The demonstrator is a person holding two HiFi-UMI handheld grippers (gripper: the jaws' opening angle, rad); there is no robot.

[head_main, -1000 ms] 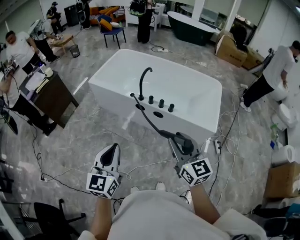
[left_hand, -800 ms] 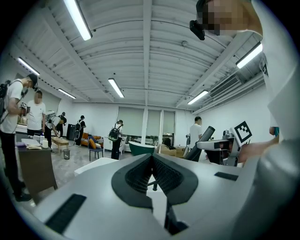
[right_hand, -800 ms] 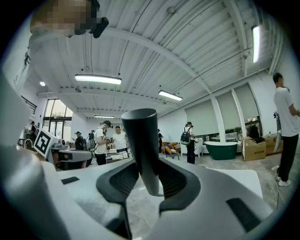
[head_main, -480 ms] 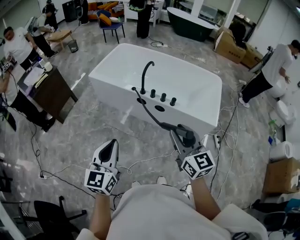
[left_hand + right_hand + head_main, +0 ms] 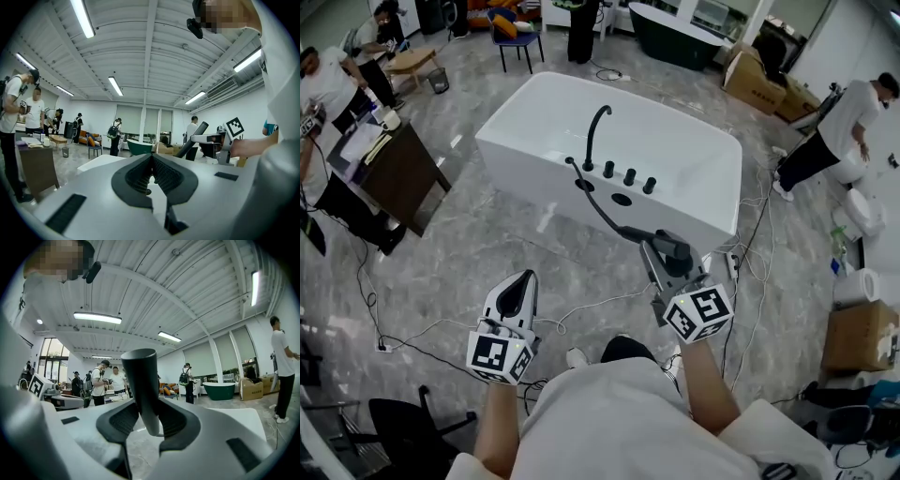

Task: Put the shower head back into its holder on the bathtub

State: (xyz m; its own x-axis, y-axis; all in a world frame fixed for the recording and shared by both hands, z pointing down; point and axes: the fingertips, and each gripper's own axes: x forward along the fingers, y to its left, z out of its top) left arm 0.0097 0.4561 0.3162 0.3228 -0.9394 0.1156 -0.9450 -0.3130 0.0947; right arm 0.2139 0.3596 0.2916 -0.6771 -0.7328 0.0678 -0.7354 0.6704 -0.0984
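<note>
1. While the person stands back from its near long side, the white bathtub [image 5: 694, 159] sits mid-room on the grey marble floor [image 5: 487, 253].
2. Dark desk [image 5: 394, 178] is left of the bathtub with people around it. Another person [image 5: 834, 141] bends over to the bathtub's right.
3. Black hose [image 5: 602, 214] runs from the bathtub's near rim out over the floor to the shower head [image 5: 677, 248].
4. Right gripper [image 5: 661, 255] is off the bathtub's near side, clamped on the shower head. The right gripper view shows both pads pressing its dark handle, which stands about upright between them.
5. Left gripper [image 5: 523, 286] is also on the bathtub's near side, further left, over floor. Its jaws are closed together on nothing.
6. The shower head is held in the air, off the bathtub and well apart from the rim.
7. Black curved faucet [image 5: 592, 141] stands on the bathtub's near rim, with three black knobs [image 5: 629, 177] just to its right.
8. Dark oval holder opening [image 5: 622, 199] is on the same rim, just in front of the knobs.
</note>
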